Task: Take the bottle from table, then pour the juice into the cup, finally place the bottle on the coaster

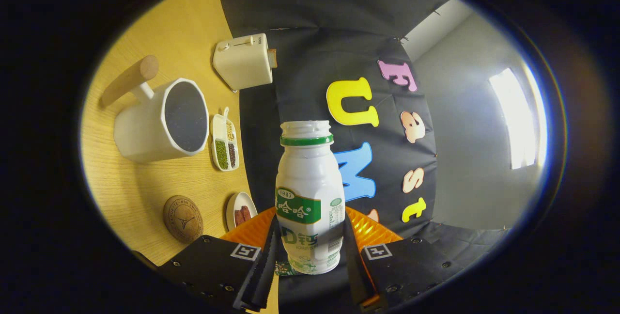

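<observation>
1. At about nine o'clock from the bottle, the cup (162, 120), white with a wooden handle, rests on the wooden counter (145, 193); its dark inside hides whether any juice is in it.
2. At about eight o'clock, just beyond the left finger, lies the round cork coaster (183, 218), bare.
3. Between cup and bottle sit a small divided dish (225, 142) of beans and a saucer (240, 211), partly cut off by the fingers; a toaster (243, 61) stands at eleven o'clock.
4. The gripper (310, 251) has its fingers clamped on the bottle (309, 197), one on each side of its lower body, lifted clear of the counter.
5. The bottle looks like thin, smooth plastic: probably light, slightly squashy and slippery, so a low-to-middle hold seems wise. Its mouth appears uncapped; the liquid level cannot be made out.
</observation>
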